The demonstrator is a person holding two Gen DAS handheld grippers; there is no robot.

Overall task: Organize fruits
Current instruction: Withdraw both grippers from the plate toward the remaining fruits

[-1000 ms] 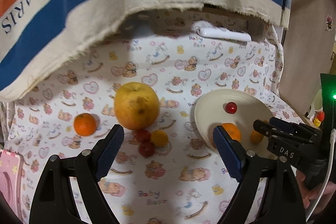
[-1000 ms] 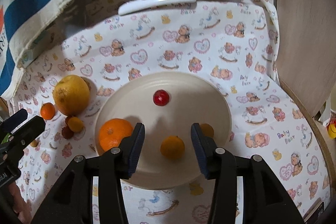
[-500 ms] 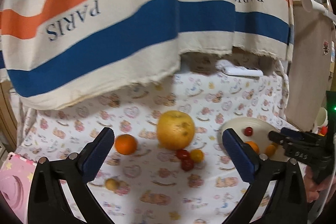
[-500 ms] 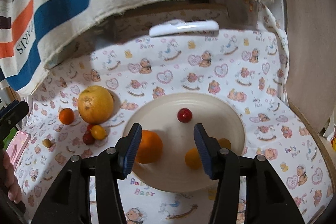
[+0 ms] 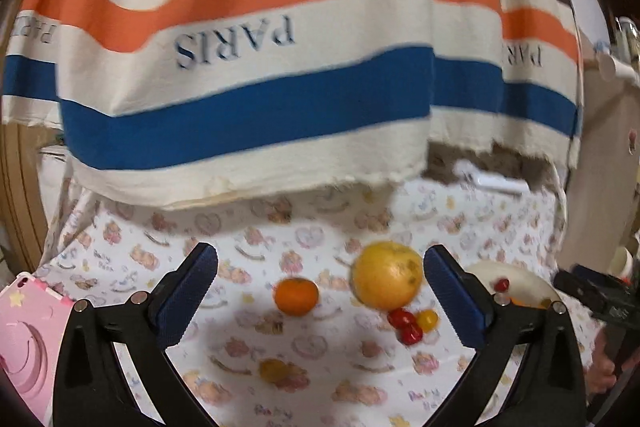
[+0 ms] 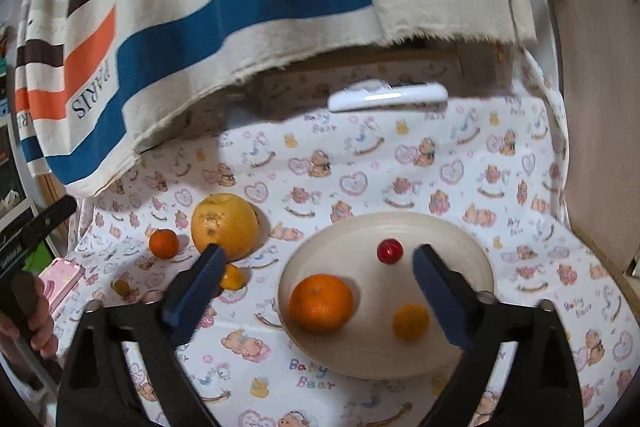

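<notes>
Both grippers, left (image 5: 320,291) and right (image 6: 316,279), hang with jaws apart and empty. Plate (image 6: 472,251) holds three fruits; grapefruit (image 5: 387,275) and small orange (image 5: 296,295) wait on bench. Approach squarely, grip gently.

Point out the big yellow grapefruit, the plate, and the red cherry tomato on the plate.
grapefruit (image 6: 224,225), right wrist view, middle of its peel.
plate (image 6: 452,233), right wrist view, bare far rim.
red cherry tomato (image 6: 389,251), right wrist view, its centre.
</notes>
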